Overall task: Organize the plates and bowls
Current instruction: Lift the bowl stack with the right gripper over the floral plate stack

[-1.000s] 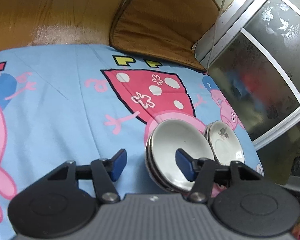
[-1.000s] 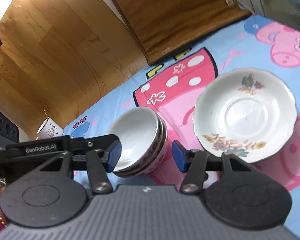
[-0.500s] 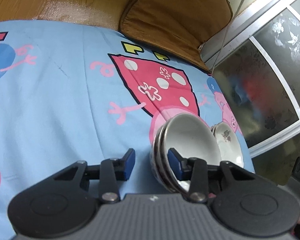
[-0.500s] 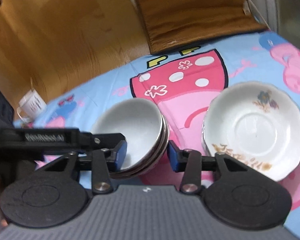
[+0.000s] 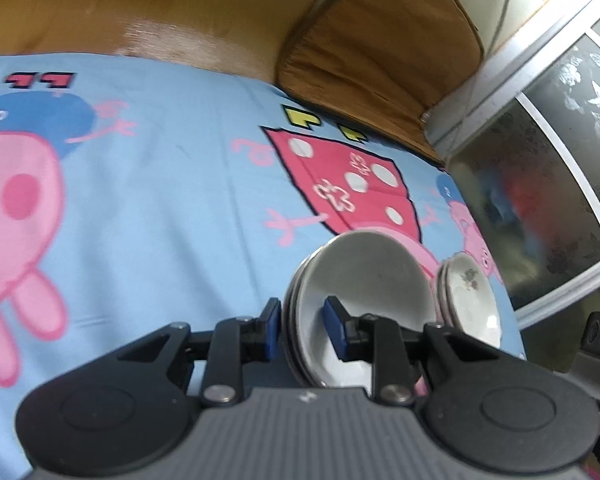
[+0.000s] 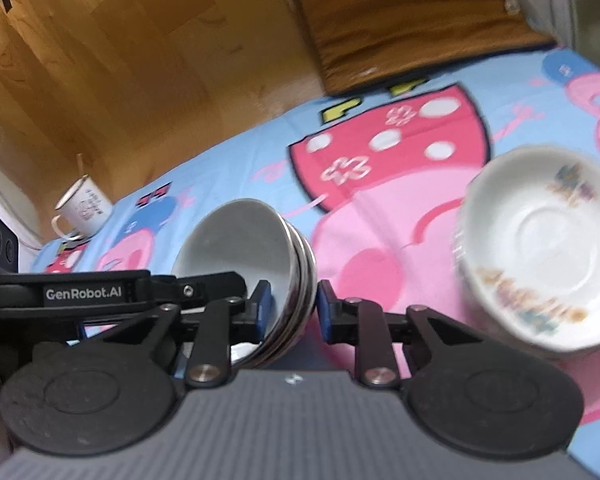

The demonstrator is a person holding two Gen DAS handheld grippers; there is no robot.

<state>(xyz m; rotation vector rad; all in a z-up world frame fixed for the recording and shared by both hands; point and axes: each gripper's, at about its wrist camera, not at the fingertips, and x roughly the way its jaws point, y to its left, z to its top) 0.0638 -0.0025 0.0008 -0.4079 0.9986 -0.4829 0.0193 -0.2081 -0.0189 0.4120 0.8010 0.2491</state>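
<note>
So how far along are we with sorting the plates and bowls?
Done: bowls are nested in one stack, floral plates piled beside it. In hand: the left gripper and right gripper are closing on opposite rims of the bowl stack. Left: moving it; where to isn't visible.

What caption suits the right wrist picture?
Right gripper closing on the rim of stacked bowls, floral plates beside them on a cartoon sheet.

Three bowls (image 6: 256, 264), two plates (image 6: 540, 248), one mug (image 6: 85, 209)
</note>
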